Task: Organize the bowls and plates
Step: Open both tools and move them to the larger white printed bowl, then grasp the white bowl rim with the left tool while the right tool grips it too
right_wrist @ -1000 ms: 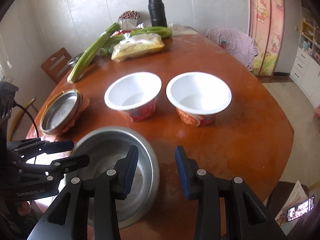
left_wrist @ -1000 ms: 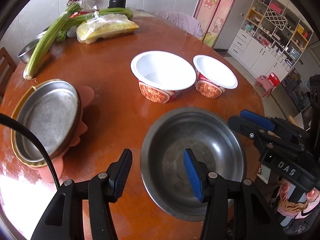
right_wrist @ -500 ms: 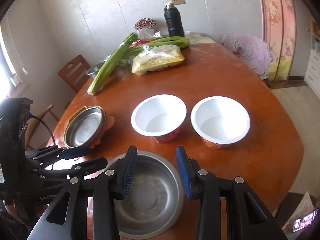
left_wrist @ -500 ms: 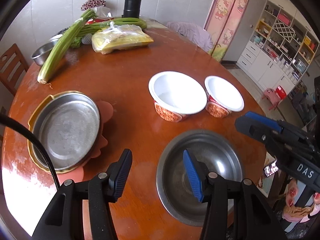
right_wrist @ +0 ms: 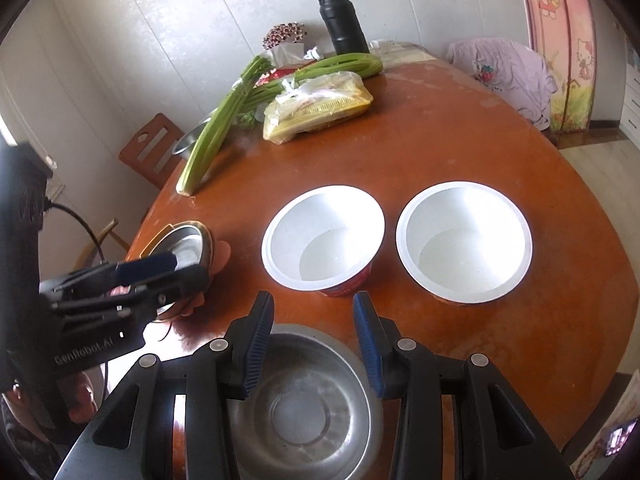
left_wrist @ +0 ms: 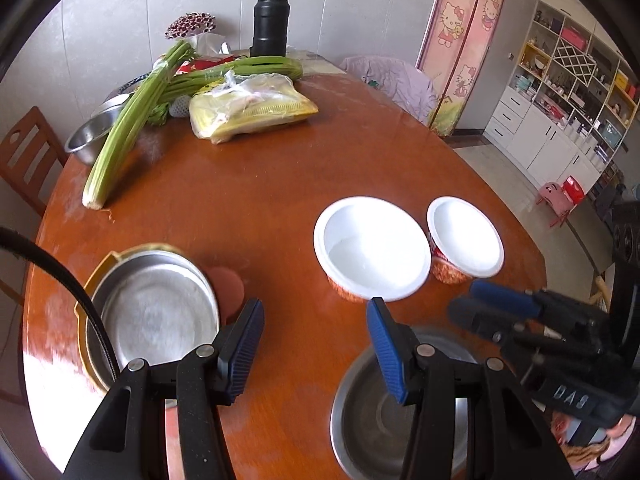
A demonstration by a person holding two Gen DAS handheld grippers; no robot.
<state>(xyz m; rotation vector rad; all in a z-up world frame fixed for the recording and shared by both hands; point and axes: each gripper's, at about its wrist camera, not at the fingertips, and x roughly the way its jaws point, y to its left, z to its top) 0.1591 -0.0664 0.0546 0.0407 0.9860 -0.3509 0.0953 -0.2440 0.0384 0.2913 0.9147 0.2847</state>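
Observation:
A steel bowl (left_wrist: 368, 424) (right_wrist: 304, 408) sits at the near table edge, under both grippers. Two white paper bowls with red print stand side by side beyond it, the left one (left_wrist: 370, 250) (right_wrist: 322, 236) and the right one (left_wrist: 464, 242) (right_wrist: 464, 240). A steel plate (left_wrist: 154, 312) (right_wrist: 186, 246) rests in a yellow dish on a pink mat at the left. My left gripper (left_wrist: 316, 344) is open and empty above the table. My right gripper (right_wrist: 314, 338) is open and empty above the steel bowl's far rim.
At the back of the round wooden table (left_wrist: 280, 184) lie celery stalks (left_wrist: 132, 120), a yellow bagged packet (left_wrist: 248, 112), a black flask (left_wrist: 270, 20) and a small steel bowl (left_wrist: 90, 136). Wooden chairs stand at the left; a cloth-covered chair at the back right.
Both grippers have pulled back and risen from the table; the bowls and plate now sit further away in view. Both stay open. No object has moved.

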